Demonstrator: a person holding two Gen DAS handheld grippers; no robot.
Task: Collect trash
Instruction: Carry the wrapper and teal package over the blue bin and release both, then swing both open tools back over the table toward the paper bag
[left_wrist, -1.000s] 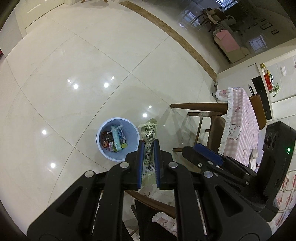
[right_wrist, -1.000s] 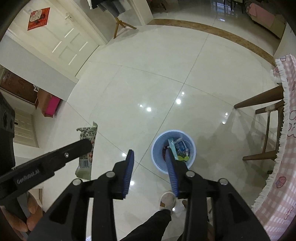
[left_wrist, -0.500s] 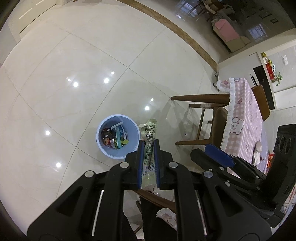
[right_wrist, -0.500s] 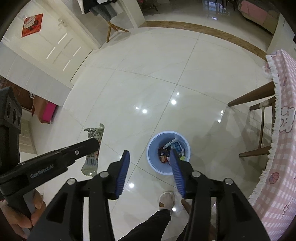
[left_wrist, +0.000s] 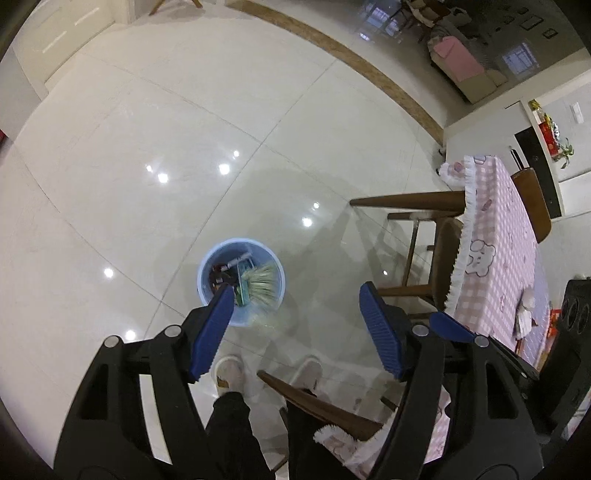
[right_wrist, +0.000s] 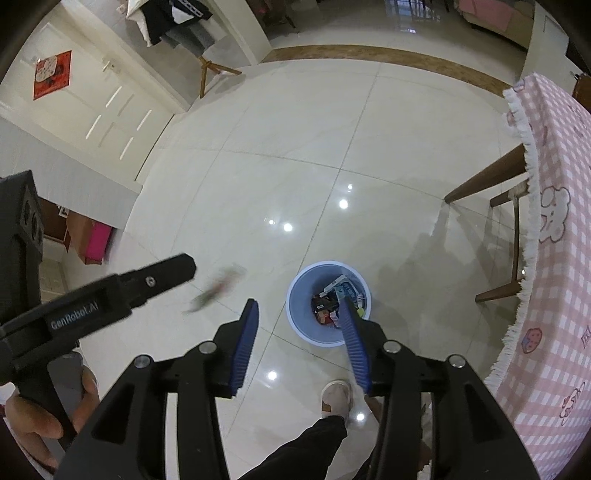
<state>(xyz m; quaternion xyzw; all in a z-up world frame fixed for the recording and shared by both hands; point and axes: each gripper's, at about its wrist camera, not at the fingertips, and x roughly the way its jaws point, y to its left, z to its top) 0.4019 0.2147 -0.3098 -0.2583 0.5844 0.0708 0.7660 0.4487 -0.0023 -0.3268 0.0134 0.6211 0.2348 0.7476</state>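
A blue waste bin (left_wrist: 221, 258) with several wrappers inside stands on the tiled floor; it also shows in the right wrist view (right_wrist: 299, 317). A green-and-white wrapper (left_wrist: 260, 286) is blurred in mid-air over the bin's right rim; in the right wrist view the wrapper (right_wrist: 216, 290) is a falling blur below the left gripper's finger. My left gripper (left_wrist: 295, 295) is open wide and empty, high above the bin. My right gripper (right_wrist: 299, 306) is open and empty, also above the bin.
A table with a pink checked cloth (left_wrist: 491, 236) and wooden chairs (left_wrist: 406, 203) stand to the right of the bin. The person's slippered feet (left_wrist: 231, 371) are just behind the bin. A white door (right_wrist: 92, 110) and a pink box (right_wrist: 96, 243) are far left.
My left gripper has opened and let go of the green-and-white wrapper, which now falls toward the bin. The right gripper stays open and has barely moved.
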